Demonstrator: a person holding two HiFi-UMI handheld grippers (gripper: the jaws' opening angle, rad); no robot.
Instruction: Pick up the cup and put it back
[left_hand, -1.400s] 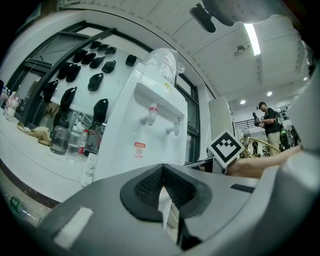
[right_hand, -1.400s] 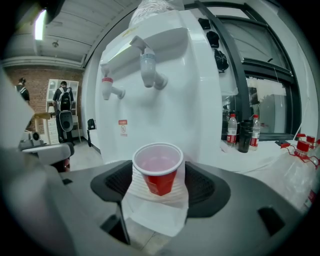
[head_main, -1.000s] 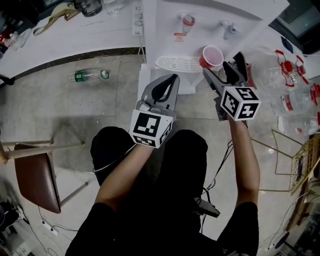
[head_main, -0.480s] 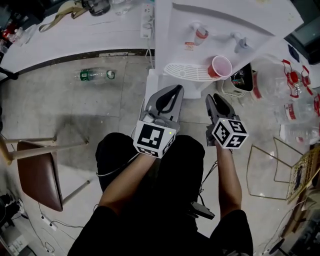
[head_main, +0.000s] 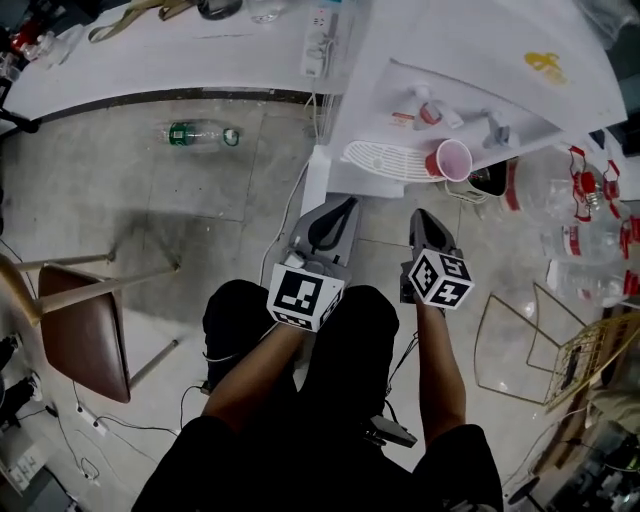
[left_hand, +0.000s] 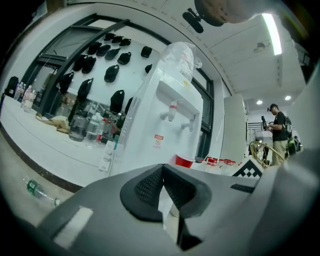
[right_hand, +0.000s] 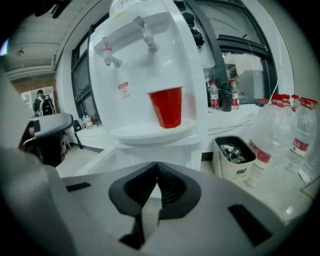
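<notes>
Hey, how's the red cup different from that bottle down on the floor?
The red cup stands upright on the water dispenser's drip tray; the bottle lies on its side on the floor. The cup is solid red and open-topped; the bottle is clear with a green label. Neither is being held.

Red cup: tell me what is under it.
The red cup stands upright on the white drip tray of the water dispenser. The patch of tray beneath its base is covered, so it cannot be seen.
</notes>
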